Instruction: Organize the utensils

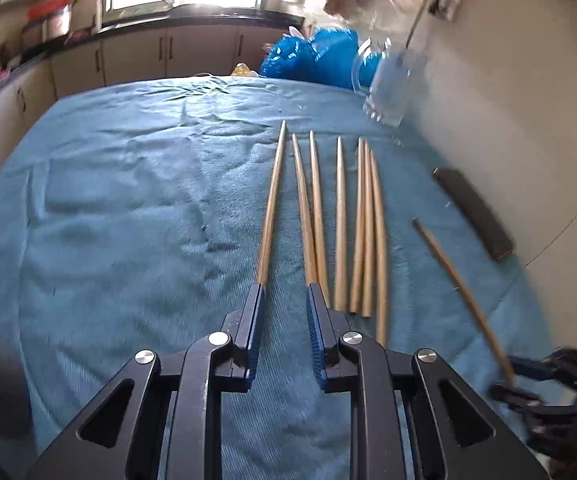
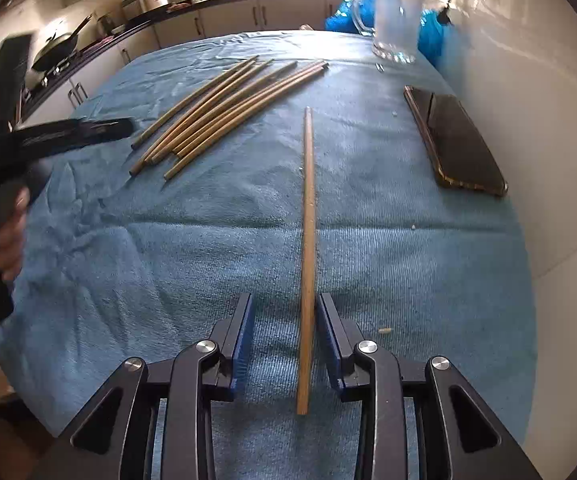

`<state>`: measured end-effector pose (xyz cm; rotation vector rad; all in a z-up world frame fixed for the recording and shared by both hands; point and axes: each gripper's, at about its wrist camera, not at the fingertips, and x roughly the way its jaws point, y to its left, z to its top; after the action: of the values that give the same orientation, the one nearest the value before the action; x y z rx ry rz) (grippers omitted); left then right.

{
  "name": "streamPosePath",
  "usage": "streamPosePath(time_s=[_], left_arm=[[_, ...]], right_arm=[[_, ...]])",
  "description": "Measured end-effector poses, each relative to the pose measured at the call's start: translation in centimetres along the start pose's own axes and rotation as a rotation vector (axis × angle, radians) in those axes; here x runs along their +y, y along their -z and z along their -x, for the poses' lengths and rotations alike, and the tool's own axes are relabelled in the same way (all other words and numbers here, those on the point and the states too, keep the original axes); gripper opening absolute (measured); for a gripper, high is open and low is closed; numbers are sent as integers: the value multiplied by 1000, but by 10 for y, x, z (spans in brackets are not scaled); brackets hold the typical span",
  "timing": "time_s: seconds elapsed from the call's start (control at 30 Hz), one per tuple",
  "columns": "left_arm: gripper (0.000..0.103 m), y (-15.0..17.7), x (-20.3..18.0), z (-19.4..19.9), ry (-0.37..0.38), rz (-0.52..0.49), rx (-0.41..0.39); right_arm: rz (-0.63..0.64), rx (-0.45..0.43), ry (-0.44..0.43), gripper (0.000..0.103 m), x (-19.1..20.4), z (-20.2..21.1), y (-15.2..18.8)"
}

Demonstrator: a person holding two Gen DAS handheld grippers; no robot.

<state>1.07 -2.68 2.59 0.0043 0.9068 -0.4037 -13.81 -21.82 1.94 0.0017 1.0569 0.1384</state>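
Several wooden chopsticks (image 1: 340, 224) lie side by side on the blue towel (image 1: 128, 200); they also show in the right wrist view (image 2: 224, 104). My left gripper (image 1: 282, 292) is open just above the towel, its left finger at the near end of the leftmost chopstick (image 1: 272, 200). My right gripper (image 2: 284, 304) is open around a single chopstick (image 2: 308, 240) that lies between its jaws, close to the right finger. A clear glass mug (image 2: 396, 20) stands at the far right of the towel, also in the left wrist view (image 1: 388, 88).
A dark phone (image 2: 456, 144) lies on the towel near the white wall at the right. Blue plastic bags (image 1: 316, 58) sit behind the table. Kitchen counters and cabinets (image 1: 136, 56) run along the back and left.
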Motion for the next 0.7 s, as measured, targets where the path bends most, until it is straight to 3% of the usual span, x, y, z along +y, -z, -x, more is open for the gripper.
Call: streamPosePath(time_s=[0.1,0.27,0.47,0.53,0.57,0.63,0.7], left_arm=[[20,-2,1,-9,-40,-33,-1],[18,-7,9,-19,-45,-16,26],[18,-18,-7,-34,-102,-66,44],[6,-22,-12,-37,-146,-75,56],[6,-24,-13,-38,-164,-65,68],[6,-25,-11,-35,-152,-17,95],[6,-23,-6,-31,-126,22,115]], right_arm=[[17,-22,-8,35,-1,0,1],[1,-49,-42,35,-7,1,2],[-6,-53,-40,35,-5,1,2],[-13,-51,-44,35,-5,0,1],[-16,-49,-45,35,-6,0,0],[-24,-41,-42,31,-7,0,-1],[-35,-33,-18,17,-9,-1,-3]])
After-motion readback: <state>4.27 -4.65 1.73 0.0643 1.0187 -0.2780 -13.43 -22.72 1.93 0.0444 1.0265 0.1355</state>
